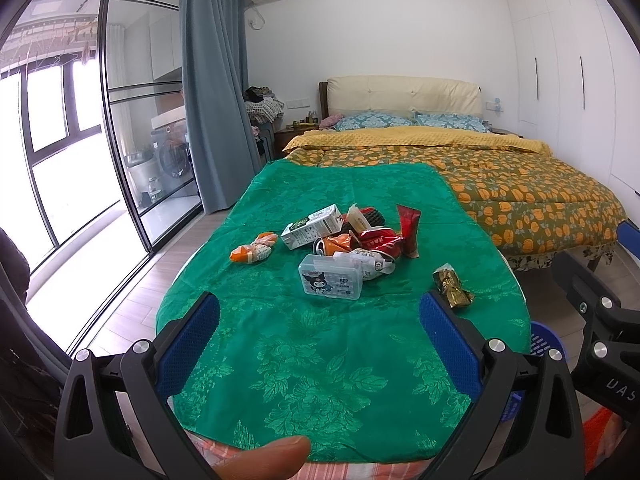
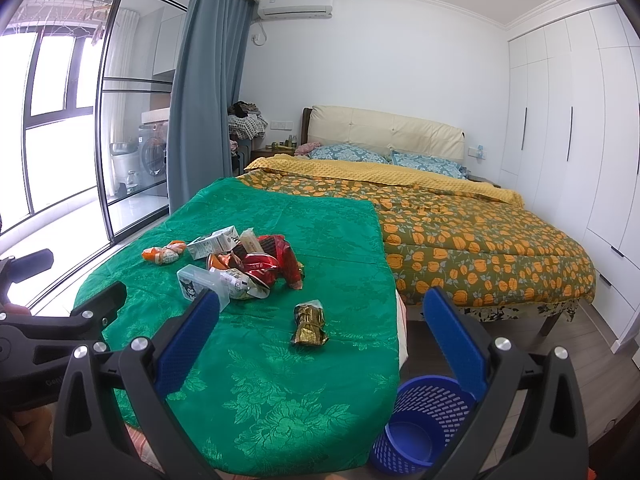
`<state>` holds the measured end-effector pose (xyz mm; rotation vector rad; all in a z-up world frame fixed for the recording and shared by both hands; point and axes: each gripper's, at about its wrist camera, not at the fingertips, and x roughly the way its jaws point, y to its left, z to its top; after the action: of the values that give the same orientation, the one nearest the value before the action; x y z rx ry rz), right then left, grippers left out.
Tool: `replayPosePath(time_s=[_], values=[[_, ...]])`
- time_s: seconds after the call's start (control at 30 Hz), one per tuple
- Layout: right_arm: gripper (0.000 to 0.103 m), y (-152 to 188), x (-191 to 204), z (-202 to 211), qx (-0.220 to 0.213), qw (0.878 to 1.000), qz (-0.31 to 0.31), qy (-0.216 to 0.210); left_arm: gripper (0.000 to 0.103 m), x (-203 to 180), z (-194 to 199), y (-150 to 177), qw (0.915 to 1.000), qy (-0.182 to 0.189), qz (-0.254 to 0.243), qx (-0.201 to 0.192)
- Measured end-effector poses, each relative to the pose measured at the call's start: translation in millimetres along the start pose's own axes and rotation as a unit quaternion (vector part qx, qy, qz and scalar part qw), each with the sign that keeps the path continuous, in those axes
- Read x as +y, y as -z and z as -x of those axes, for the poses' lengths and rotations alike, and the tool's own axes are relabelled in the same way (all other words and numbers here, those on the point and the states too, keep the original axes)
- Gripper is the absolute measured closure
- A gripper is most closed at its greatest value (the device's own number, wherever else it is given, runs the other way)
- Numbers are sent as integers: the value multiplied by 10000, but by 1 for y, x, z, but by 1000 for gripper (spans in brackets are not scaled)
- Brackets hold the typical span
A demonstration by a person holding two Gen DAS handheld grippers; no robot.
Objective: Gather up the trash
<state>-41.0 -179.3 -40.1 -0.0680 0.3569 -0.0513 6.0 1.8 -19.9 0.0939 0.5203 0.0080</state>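
Observation:
A heap of trash lies mid-table on the green cloth (image 1: 320, 360): a milk carton (image 1: 310, 227), red wrappers (image 1: 378, 240), a clear plastic box with a cartoon label (image 1: 330, 282), and an orange-white wrapper (image 1: 253, 249) to its left. A gold wrapper (image 1: 452, 286) lies apart on the right, also the gold wrapper (image 2: 309, 323) in the right wrist view. My left gripper (image 1: 320, 304) is open, short of the pile, nothing between its fingers. My right gripper (image 2: 320, 300) is open too, with the gold wrapper just ahead between its fingers. A blue mesh bin (image 2: 424, 424) stands on the floor at the table's right edge.
A bed with an orange-flowered quilt (image 2: 480, 248) stands close behind and to the right of the table. White wardrobes (image 2: 580, 140) line the right wall. Glass sliding doors (image 1: 132, 140) and a grey-blue curtain (image 1: 212, 100) are on the left. A thumb (image 1: 264, 458) shows at the bottom.

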Motion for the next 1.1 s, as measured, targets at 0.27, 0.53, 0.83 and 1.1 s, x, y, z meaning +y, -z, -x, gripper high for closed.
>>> replayPosePath(time_s=[0.27,0.53,0.83,1.1], values=[[4,0,1,0,1,10000,1,1,4,-2,3,-4,10000,34,-38,-4],[4,1,-1,-1,12,10000,-5,4,4,-6,3,-5,9997,74,-208,-60],[5,8,-12,-14,107,9999,-71,99,4,-11,-25,11,9976,165,-515,442],[5,27,-25,-38,402,9989,-115,224,4,5,-77,43,9948,104,-327,962]])
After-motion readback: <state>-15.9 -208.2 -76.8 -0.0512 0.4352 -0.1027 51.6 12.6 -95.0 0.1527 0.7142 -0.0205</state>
